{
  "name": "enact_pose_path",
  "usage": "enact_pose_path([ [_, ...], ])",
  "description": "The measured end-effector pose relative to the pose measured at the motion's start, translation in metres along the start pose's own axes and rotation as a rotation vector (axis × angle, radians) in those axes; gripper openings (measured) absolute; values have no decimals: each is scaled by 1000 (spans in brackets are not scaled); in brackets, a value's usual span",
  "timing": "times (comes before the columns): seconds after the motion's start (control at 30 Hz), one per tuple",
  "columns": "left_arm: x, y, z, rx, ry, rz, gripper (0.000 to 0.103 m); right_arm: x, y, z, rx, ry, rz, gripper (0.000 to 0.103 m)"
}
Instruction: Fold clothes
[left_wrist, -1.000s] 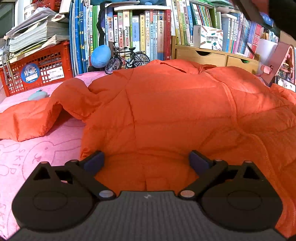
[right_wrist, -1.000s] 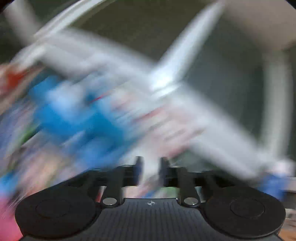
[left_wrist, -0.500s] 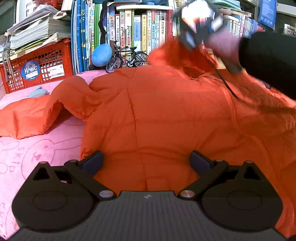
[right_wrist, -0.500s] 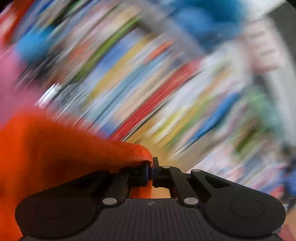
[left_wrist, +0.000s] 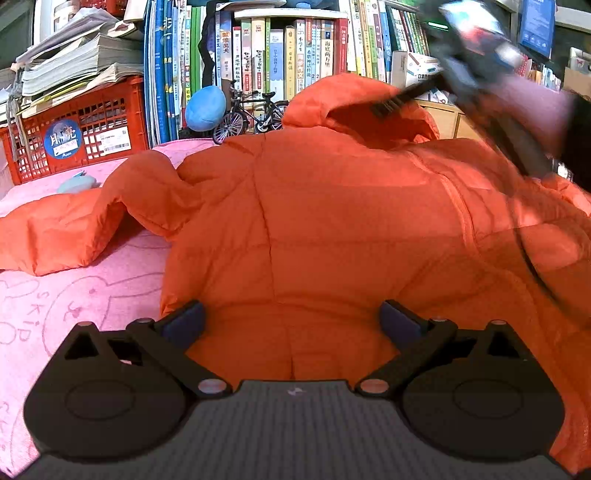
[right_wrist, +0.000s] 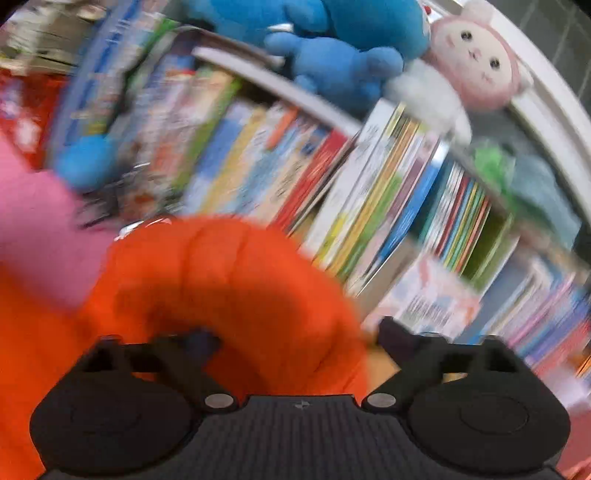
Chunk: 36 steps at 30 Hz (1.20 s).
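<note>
both grippers' fingers spread wide, left gripper (left_wrist: 291, 321) and right gripper (right_wrist: 295, 339) over the orange jacket (left_wrist: 351, 221).

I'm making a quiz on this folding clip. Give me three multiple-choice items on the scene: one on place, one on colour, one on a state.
1. Where is the toy bicycle?
A. On the jacket
B. In front of the books, beyond the jacket
C. Inside the red crate

2. What colour is the jacket?
A. Orange
B. Green
C. Grey

3. How is the left tool?
A. Shut on the jacket
B. Shut on nothing
C. Open over the jacket's hem

Answers: 1 B, it stands by the book spines; 2 A, orange fills both views; 3 C, its fingers are spread wide apart.
</note>
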<state>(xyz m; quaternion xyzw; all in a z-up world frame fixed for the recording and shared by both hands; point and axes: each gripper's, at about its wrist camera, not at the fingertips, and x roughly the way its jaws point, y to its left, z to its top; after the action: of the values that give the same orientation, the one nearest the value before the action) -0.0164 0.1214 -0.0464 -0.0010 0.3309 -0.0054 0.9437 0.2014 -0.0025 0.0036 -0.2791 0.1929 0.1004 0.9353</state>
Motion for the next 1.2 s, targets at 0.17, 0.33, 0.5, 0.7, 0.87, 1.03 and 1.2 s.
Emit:
enact_pose_path([
  [0.17, 0, -4, 1, 15, 0, 11, 103, -80, 9, -64, 116, -36, 230, 103],
  [0.33, -5, 7, 2, -26, -16, -39, 103, -97, 11, -100, 230, 33, 259, 103],
  [0.5, -23, 61, 11, -284, -60, 125, 103, -90, 9, -103, 311, 104, 282, 103],
  [0.7, -22, 168, 13, -715, -132, 355, 103, -89, 19, -100, 269, 116, 256, 103],
  [0.87, 9, 210, 25, -723, -69, 502, 103, -89, 19, -104, 263, 118, 250, 103],
  [1.03, 39, 221, 41, -652, -69, 599, 88, -89, 18, -105, 266, 120, 245, 103],
  [1.2, 44, 214, 58, -486, -109, 748, 20, -90, 20, -105, 259, 119, 231, 103],
])
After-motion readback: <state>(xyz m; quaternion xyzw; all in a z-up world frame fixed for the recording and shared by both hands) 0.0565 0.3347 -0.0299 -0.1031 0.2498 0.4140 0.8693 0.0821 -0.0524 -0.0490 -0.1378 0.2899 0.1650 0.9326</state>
